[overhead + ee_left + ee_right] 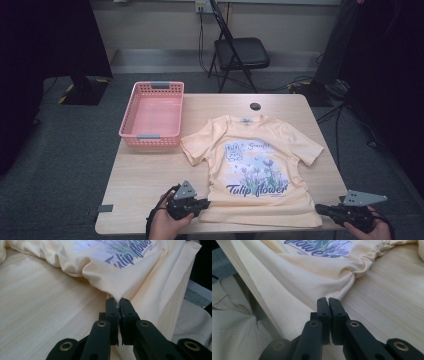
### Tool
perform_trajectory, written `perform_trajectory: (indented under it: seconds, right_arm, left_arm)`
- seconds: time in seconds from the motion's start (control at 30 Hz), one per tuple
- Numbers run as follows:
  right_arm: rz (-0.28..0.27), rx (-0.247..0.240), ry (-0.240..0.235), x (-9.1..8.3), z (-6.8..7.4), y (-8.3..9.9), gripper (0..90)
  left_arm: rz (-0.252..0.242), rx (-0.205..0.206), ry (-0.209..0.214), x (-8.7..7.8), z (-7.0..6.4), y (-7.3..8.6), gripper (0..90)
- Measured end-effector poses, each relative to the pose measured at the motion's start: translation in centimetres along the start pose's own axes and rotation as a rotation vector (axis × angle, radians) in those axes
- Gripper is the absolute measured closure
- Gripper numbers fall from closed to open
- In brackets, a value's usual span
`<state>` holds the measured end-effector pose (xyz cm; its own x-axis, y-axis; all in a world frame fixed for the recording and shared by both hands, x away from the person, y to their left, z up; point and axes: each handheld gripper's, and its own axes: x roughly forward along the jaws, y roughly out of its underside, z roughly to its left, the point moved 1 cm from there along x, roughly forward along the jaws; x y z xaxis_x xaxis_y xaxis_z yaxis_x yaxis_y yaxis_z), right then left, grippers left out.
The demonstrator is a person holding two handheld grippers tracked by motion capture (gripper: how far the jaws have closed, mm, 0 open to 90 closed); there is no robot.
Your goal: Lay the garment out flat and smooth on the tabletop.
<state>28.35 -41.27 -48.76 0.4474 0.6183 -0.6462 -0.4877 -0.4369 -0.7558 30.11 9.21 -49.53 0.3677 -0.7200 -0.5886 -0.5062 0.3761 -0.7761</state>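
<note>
A pale yellow T-shirt [250,145] with a "Tulip flower" print lies face up on the wooden table [150,170], its hem toward the near edge. My left gripper [206,203] is at the hem's left corner. In the left gripper view it [117,300] is shut, with a peak of the T-shirt's fabric [140,272] pinched between the jaws. My right gripper [318,207] is at the hem's right corner. In the right gripper view it [328,300] is shut at the edge of the T-shirt [299,277], whose side is bunched into folds just beyond the tips.
An empty pink plastic basket [128,110] stands at the table's far left corner. A black cable hole [255,106] sits at the far edge, and a black folding chair [242,52] stands behind the table. Bare wood lies left of the shirt.
</note>
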Motion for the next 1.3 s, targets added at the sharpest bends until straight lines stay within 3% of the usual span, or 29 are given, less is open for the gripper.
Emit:
perform_trajectory:
  seconds: [0.03, 0.13, 0.17, 0.23, 0.33, 0.43, 0.67, 0.83, 0.9, 1.3]
  right_arm:
    - [-0.008, -0.003, 0.004, -0.1, -0.1, 0.0, 72.5]
    - [-0.032, 0.005, 0.043, 0.2, -0.1, -0.5, 40.5]
    - [-0.042, 0.007, 0.059, 0.5, 0.0, -0.8, 31.7]
    - [-0.067, -0.008, 0.079, 1.0, 0.0, -1.5, 26.8]
    - [-0.073, -0.012, 0.106, 2.3, -0.3, -2.8, 12.4]
    - [-0.076, -0.007, 0.091, 3.6, -0.8, -3.8, 12.0]
    - [-0.027, -0.036, 0.122, 6.4, -1.6, -5.1, 12.2]
    - [-0.002, -0.033, 0.124, 7.7, -2.4, -5.2, 12.0]
    - [0.003, -0.032, 0.119, 8.1, -2.6, -5.1, 11.8]
    - [0.049, -0.037, 0.118, 8.5, -2.8, -5.1, 7.6]
  left_arm:
    - [0.012, 0.019, 0.0, 0.2, -0.1, 0.0, 83.1]
    - [-0.059, 0.086, -0.026, 0.8, 0.0, -0.5, 42.1]
    - [-0.07, 0.1, -0.039, 0.9, 0.1, -0.6, 32.2]
    - [-0.086, 0.127, -0.05, 1.0, 0.4, -0.9, 22.5]
    - [-0.065, 0.162, -0.061, 1.0, 1.1, -0.8, 17.3]
    - [-0.062, 0.14, -0.065, 0.8, 1.8, -0.7, 16.8]
    - [-0.049, 0.157, -0.108, 0.1, 3.3, -0.6, 16.7]
    - [-0.039, 0.148, -0.111, 0.0, 4.3, -0.2, 16.7]
    - [-0.032, 0.16, -0.117, -0.1, 4.6, 0.0, 16.7]
    - [-0.013, 0.132, -0.159, -0.6, 6.1, 0.9, 16.7]
